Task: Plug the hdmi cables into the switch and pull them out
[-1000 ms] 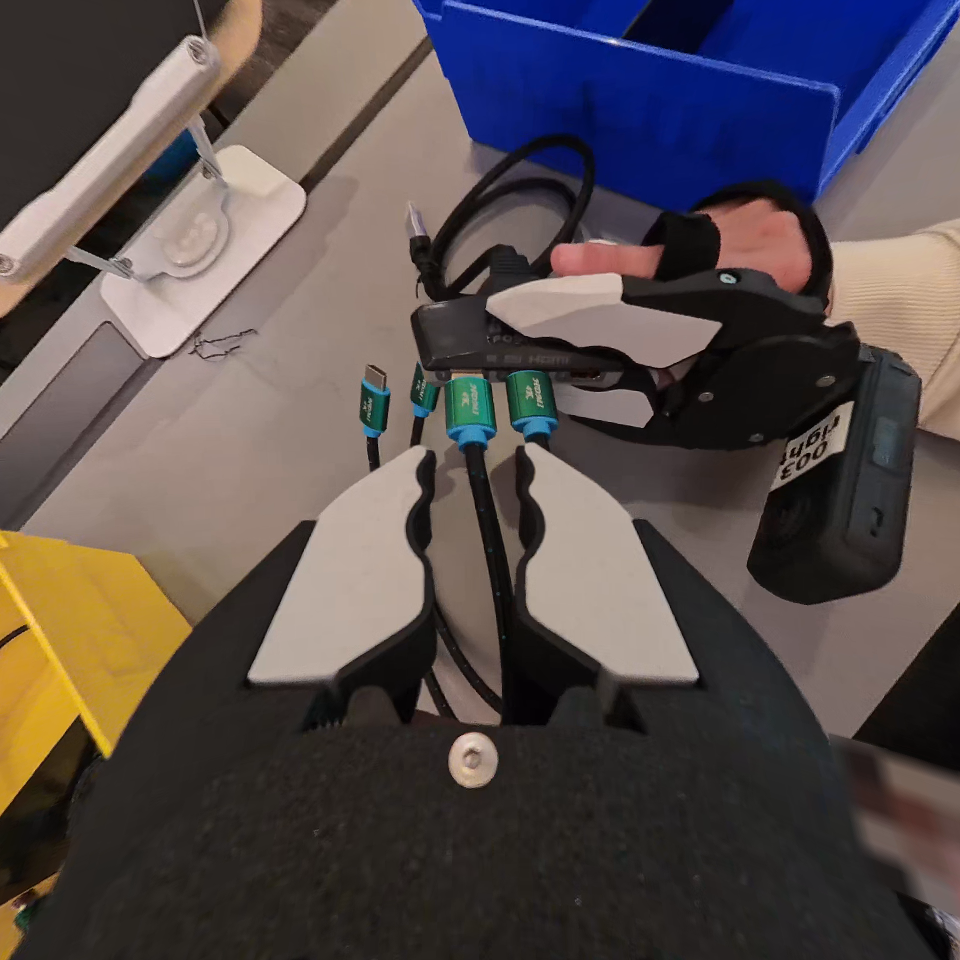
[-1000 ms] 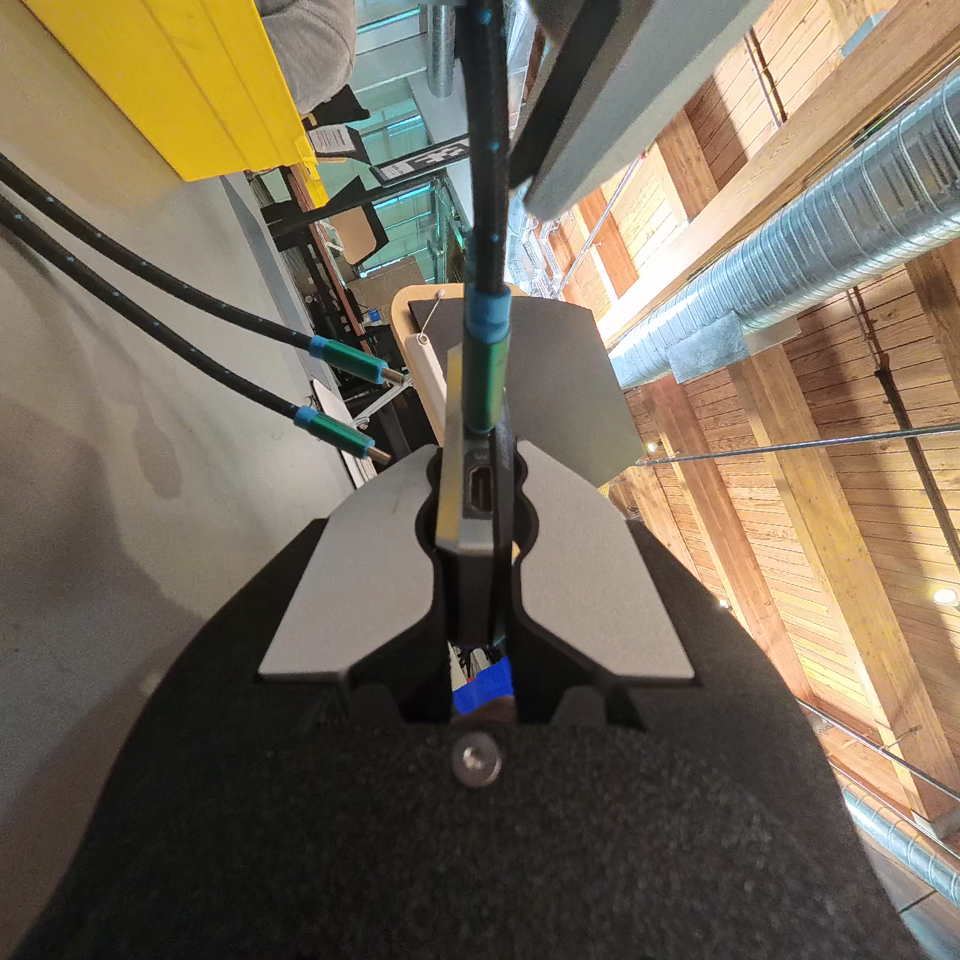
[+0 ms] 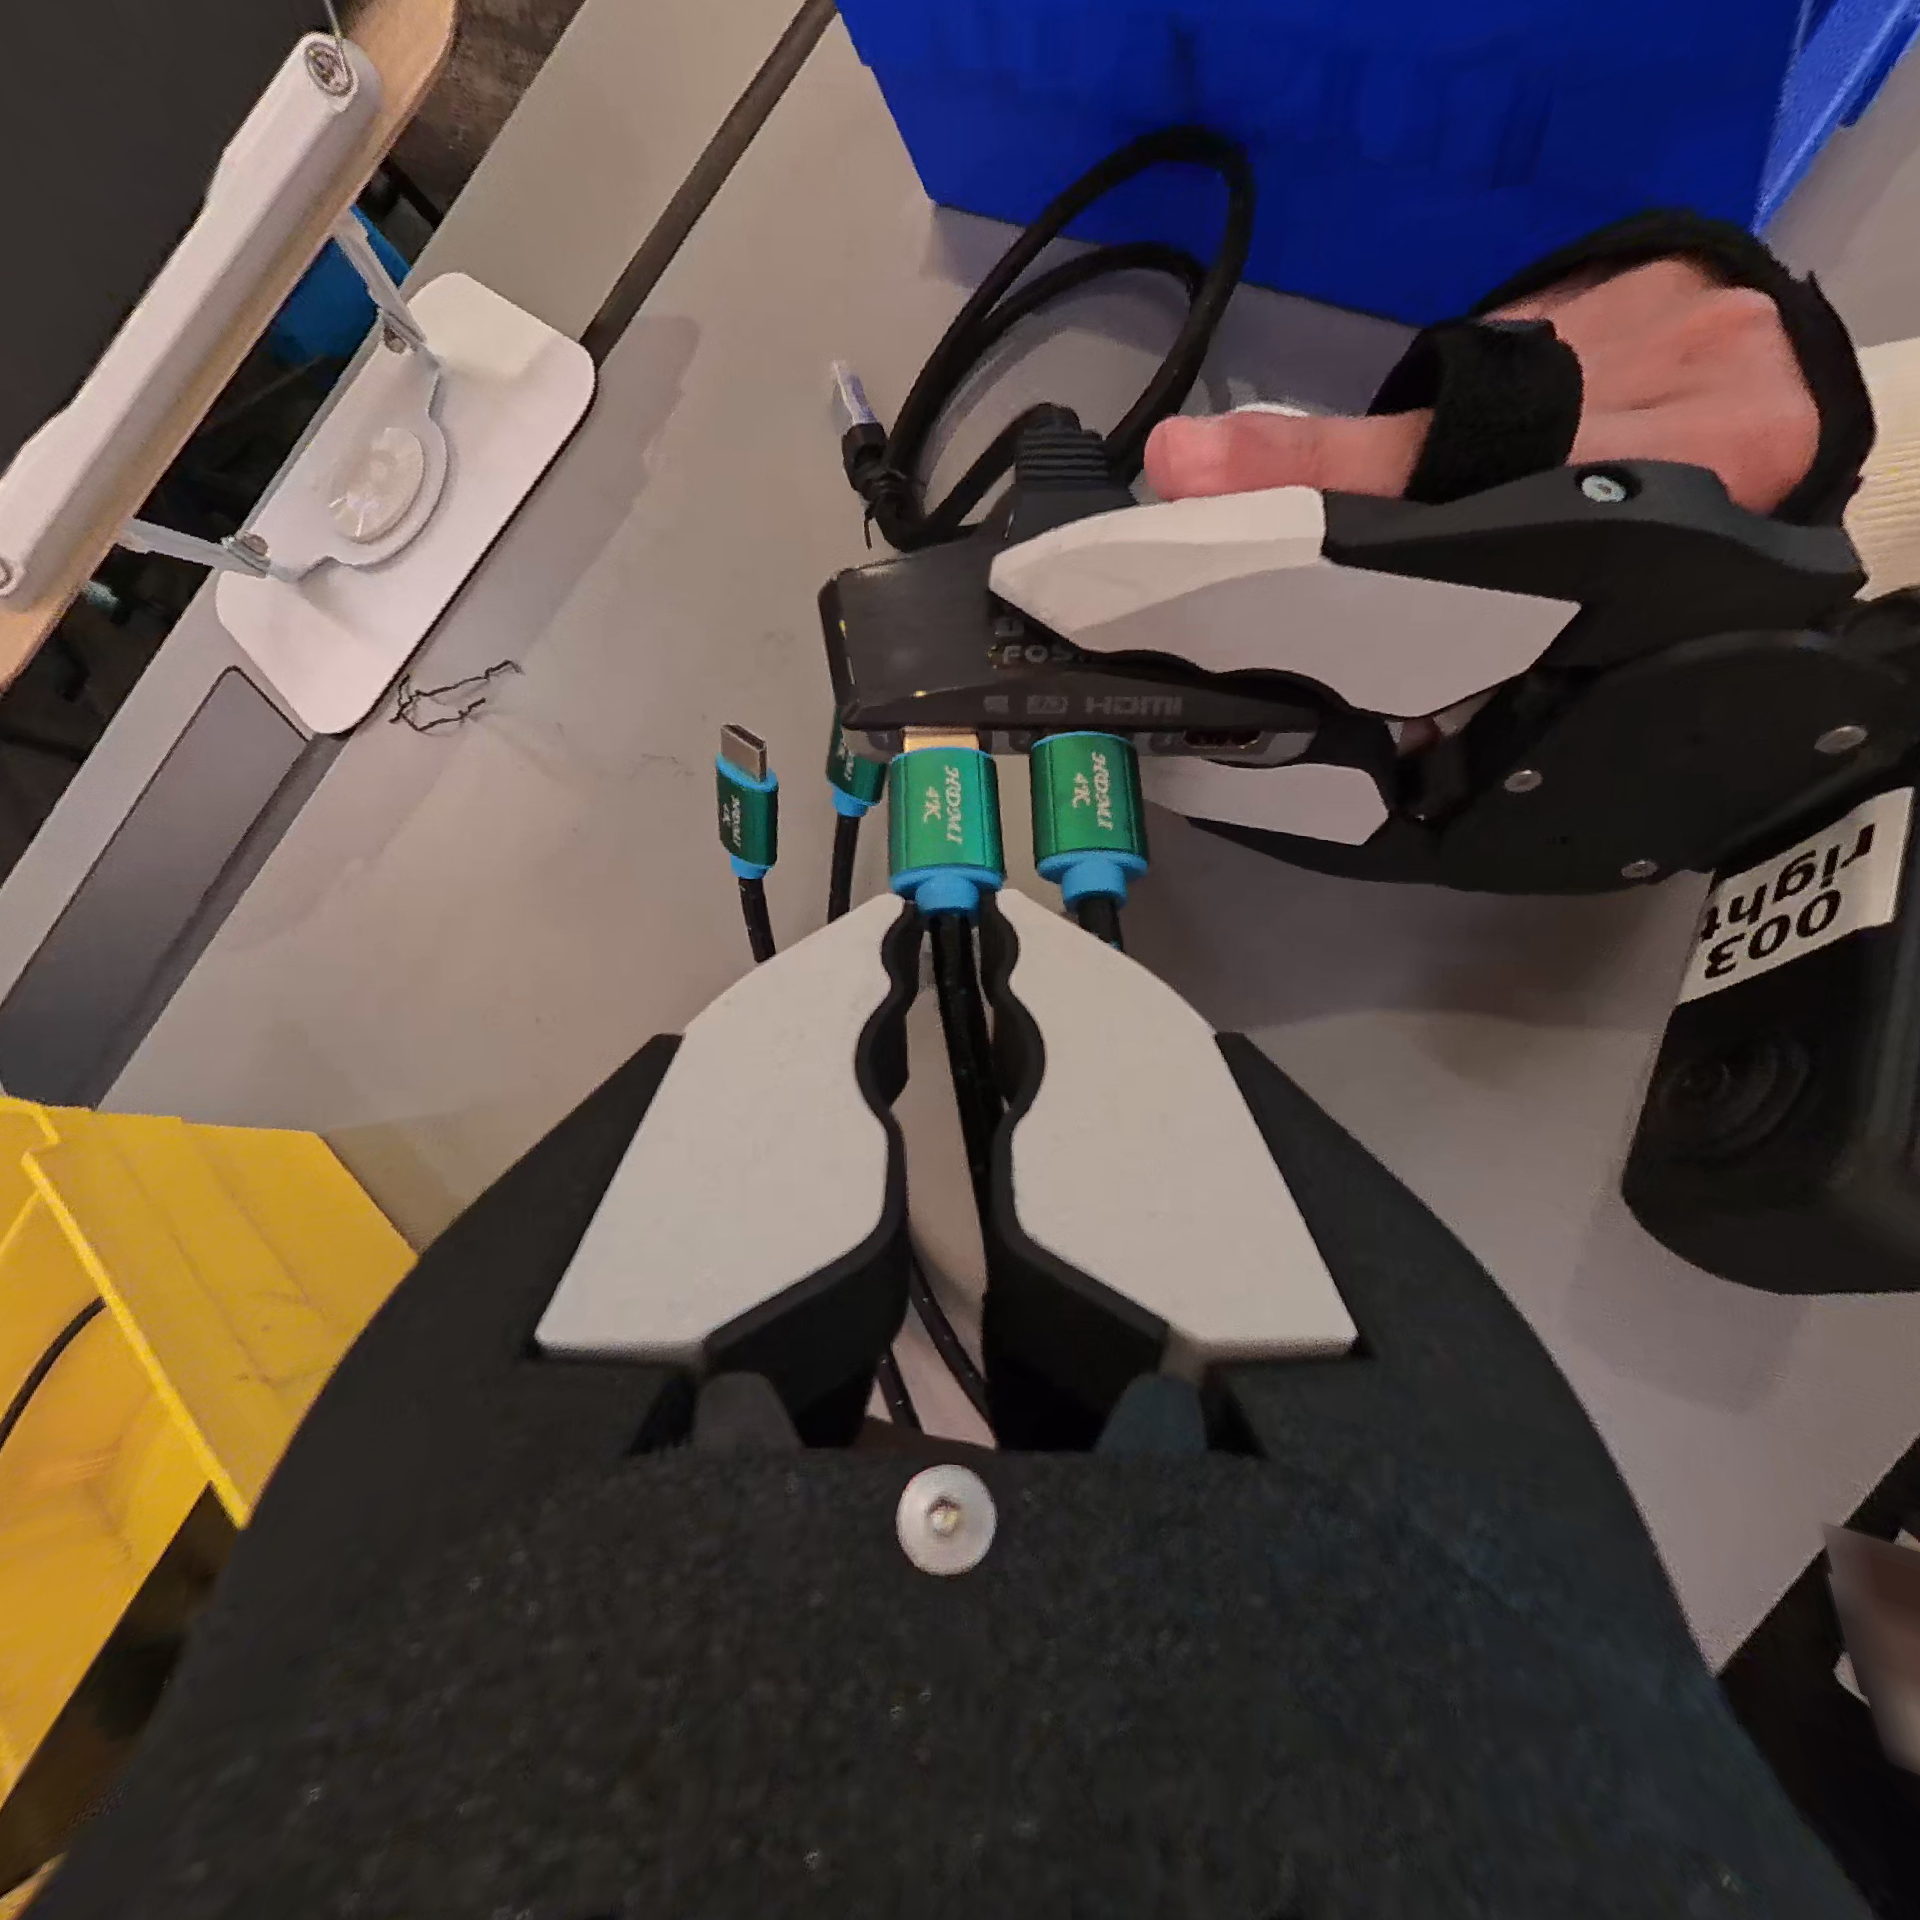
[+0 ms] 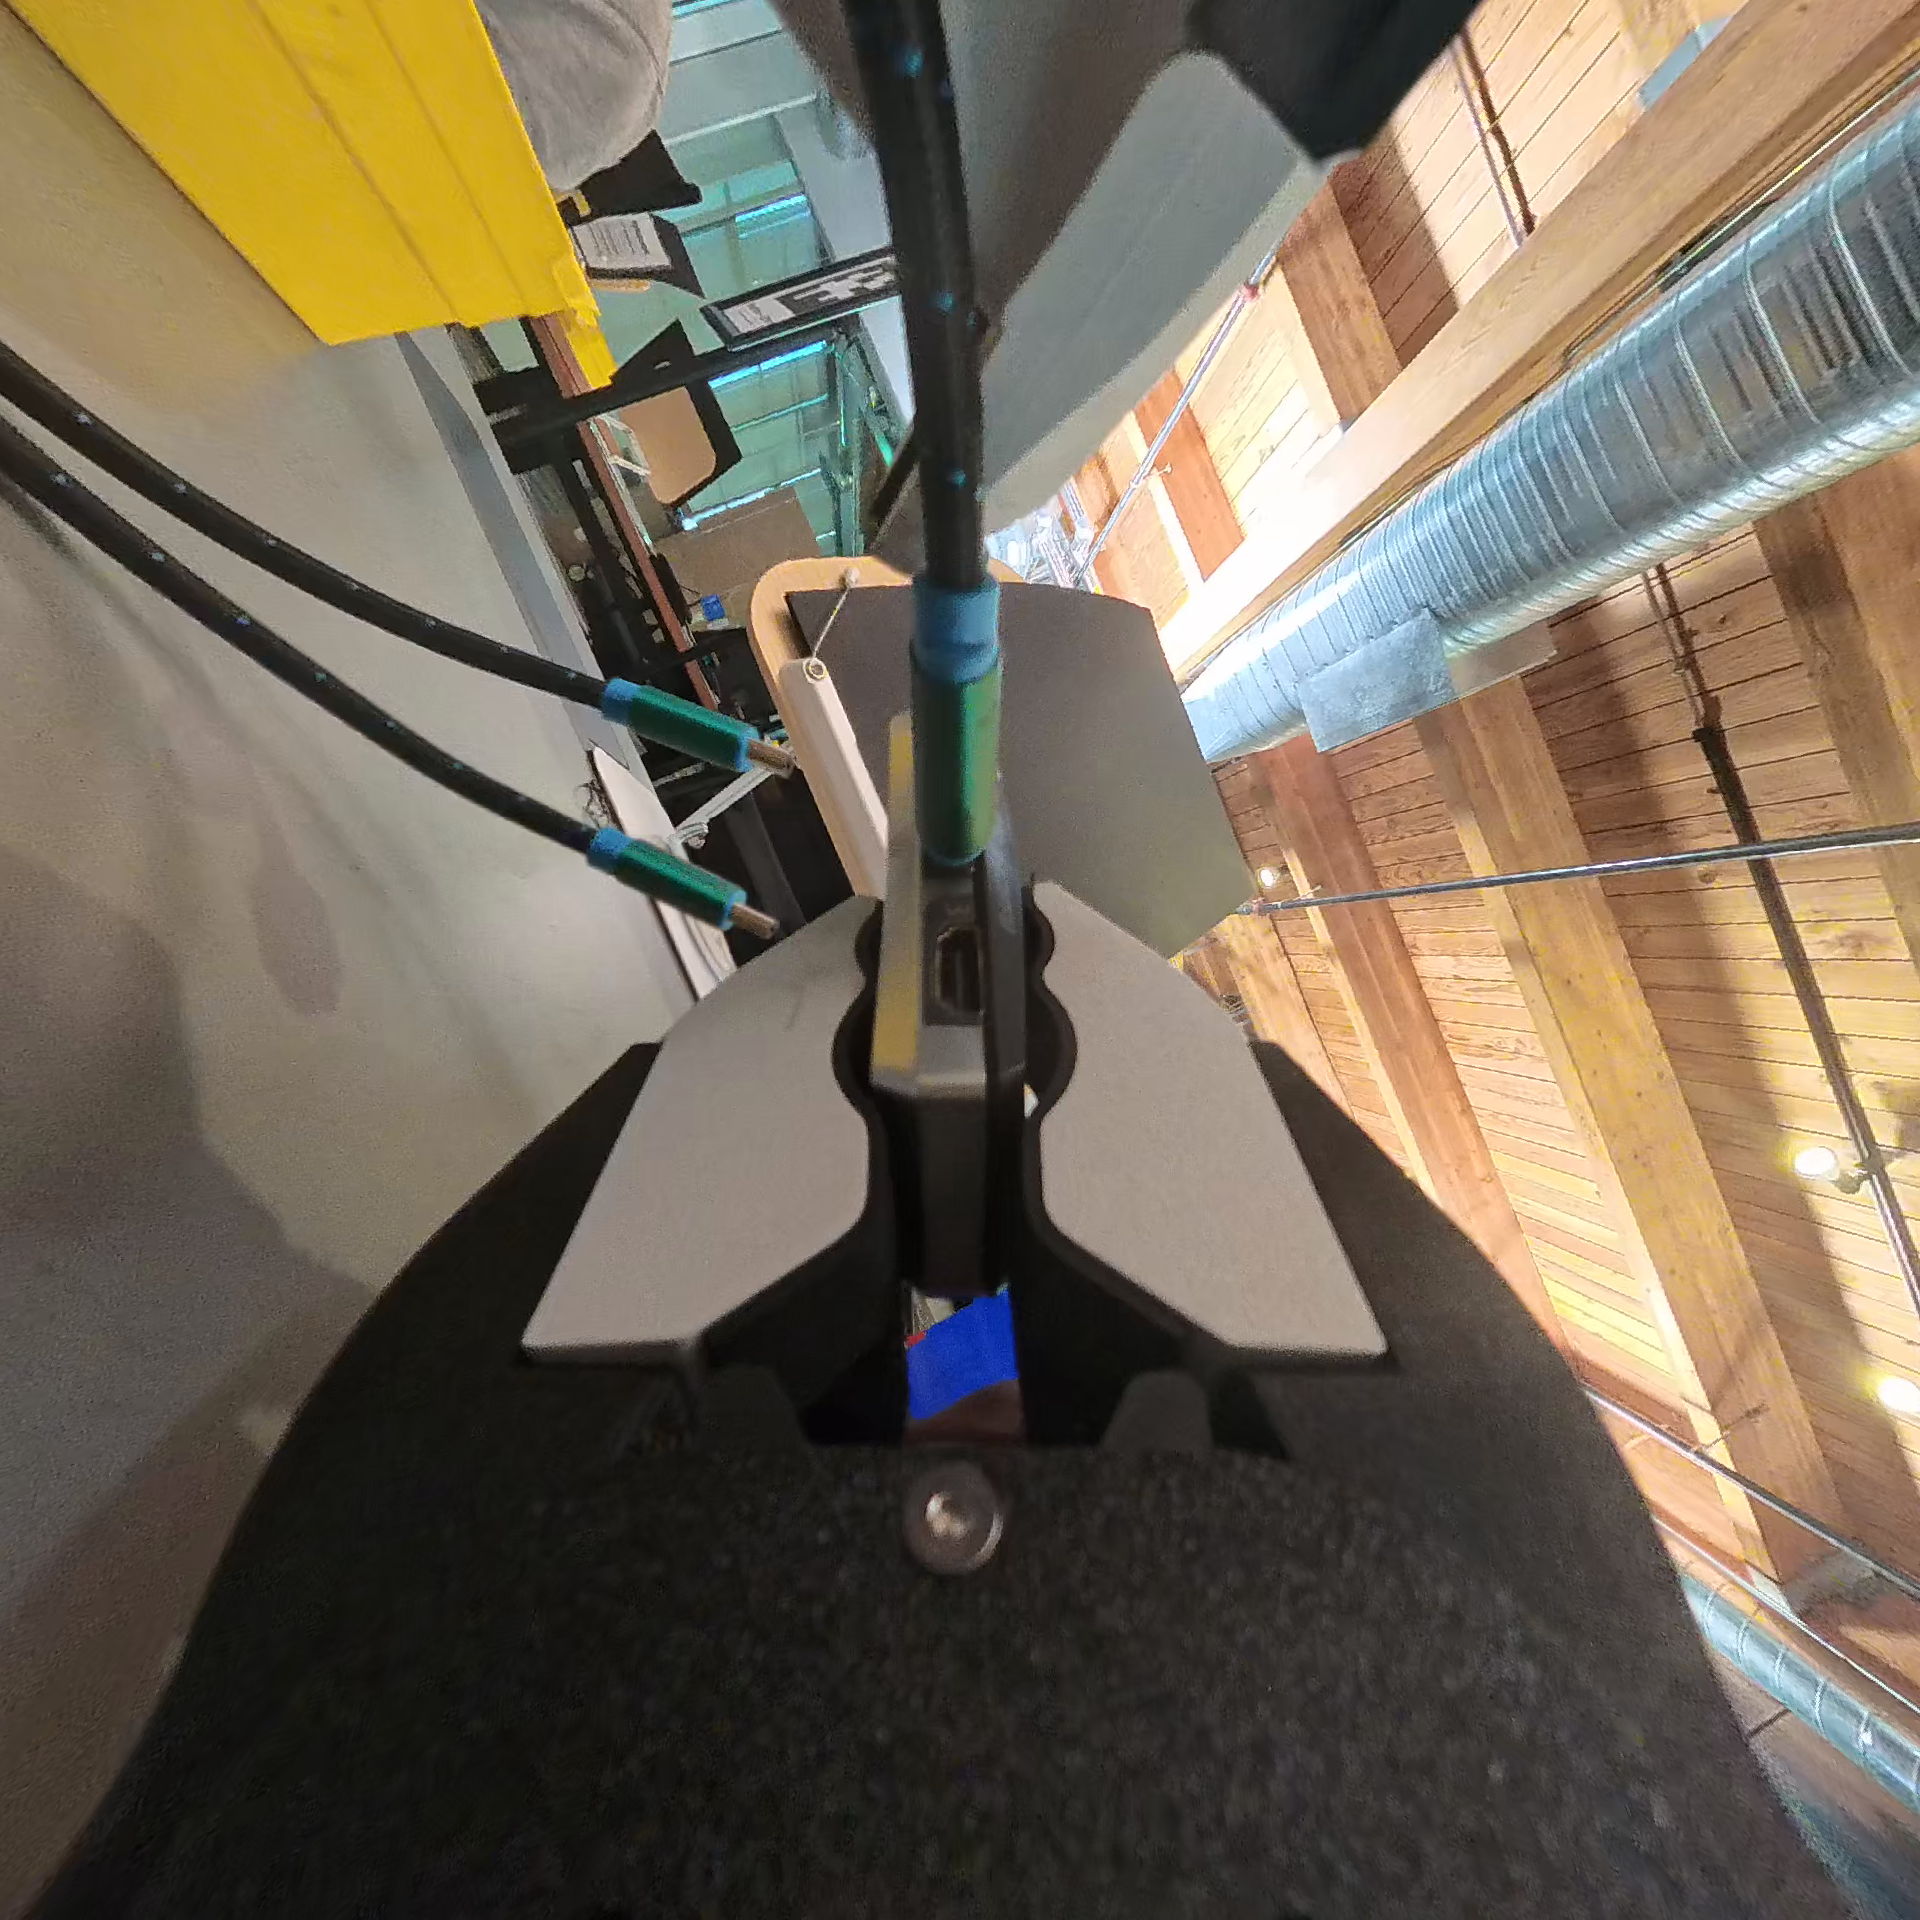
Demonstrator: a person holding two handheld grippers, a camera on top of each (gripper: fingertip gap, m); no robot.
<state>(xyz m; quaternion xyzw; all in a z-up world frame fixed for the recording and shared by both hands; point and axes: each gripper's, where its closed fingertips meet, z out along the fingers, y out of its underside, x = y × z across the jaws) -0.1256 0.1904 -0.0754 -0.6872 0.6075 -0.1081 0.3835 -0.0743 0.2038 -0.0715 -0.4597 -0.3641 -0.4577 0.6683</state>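
My right tool clamps the black switch edgewise above the grey surface. My left tool pinches a cable just behind its green plug (gold tip partly showing at the switch). Another plug sits seated beside it; two more lie loose near the switch.

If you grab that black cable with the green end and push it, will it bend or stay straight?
Probably both. The braided black cable curves loosely where it lies on the table, so it likely flops under a push. The green plug looks like rigid metal and should stay straight. The left gripper grips just behind it, where pushing likely works best.
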